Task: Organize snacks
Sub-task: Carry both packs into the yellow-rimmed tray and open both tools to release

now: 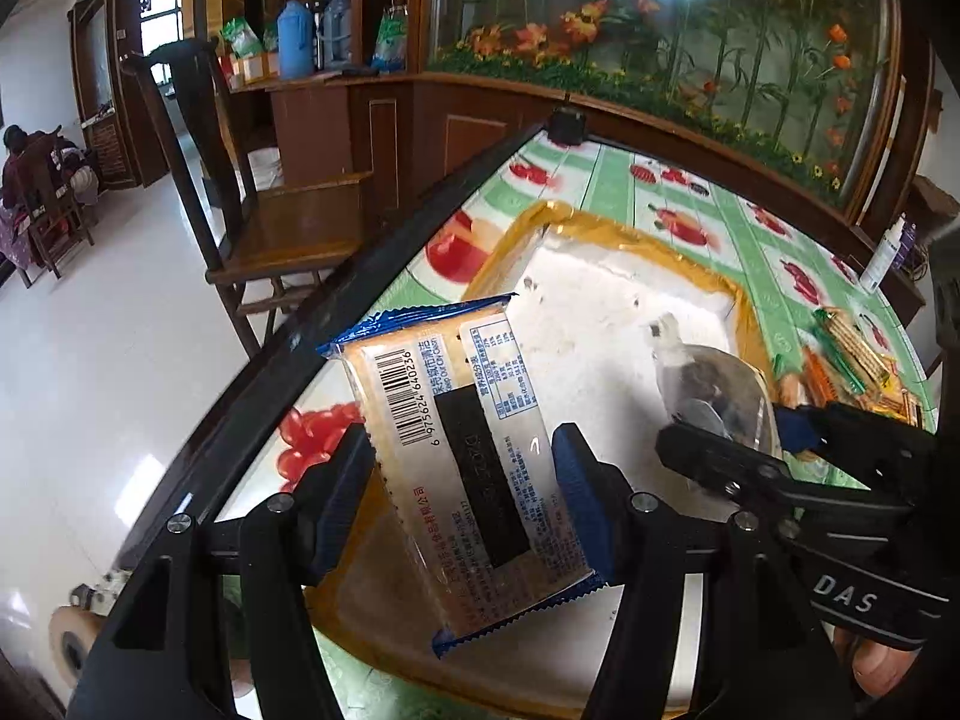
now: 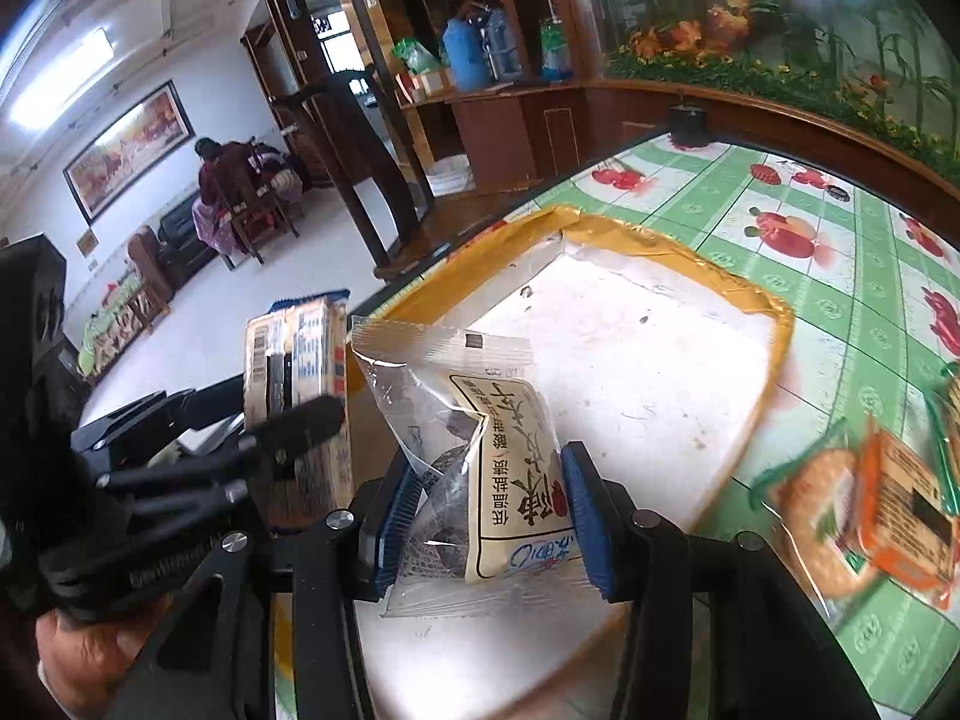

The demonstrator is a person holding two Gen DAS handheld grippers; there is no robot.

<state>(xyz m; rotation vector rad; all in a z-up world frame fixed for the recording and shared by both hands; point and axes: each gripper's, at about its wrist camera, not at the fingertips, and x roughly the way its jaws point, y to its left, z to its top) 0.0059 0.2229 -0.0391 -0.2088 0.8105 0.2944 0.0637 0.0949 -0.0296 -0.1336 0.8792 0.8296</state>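
Note:
My left gripper [image 1: 462, 474] is shut on a blue-edged cracker pack [image 1: 456, 456], barcode side up, held above the near left part of a white foam tray [image 1: 606, 294] with a gold-taped rim. My right gripper [image 2: 489, 510] is shut on a clear bag of dark dried fruit [image 2: 480, 474] with a cream label, held over the tray [image 2: 630, 354] near its front. In the right wrist view the cracker pack [image 2: 300, 384] and the left gripper stand just to the left. In the left wrist view the fruit bag [image 1: 708, 384] and the right gripper [image 1: 744, 426] sit at the right.
Several loose snack packs [image 1: 852, 360] lie on the green fruit-print tablecloth [image 2: 840, 276] right of the tray; orange biscuit packs [image 2: 864, 516] show there too. A white bottle [image 1: 882, 258] stands far right. A wooden chair [image 1: 270, 210] stands beyond the table's left edge.

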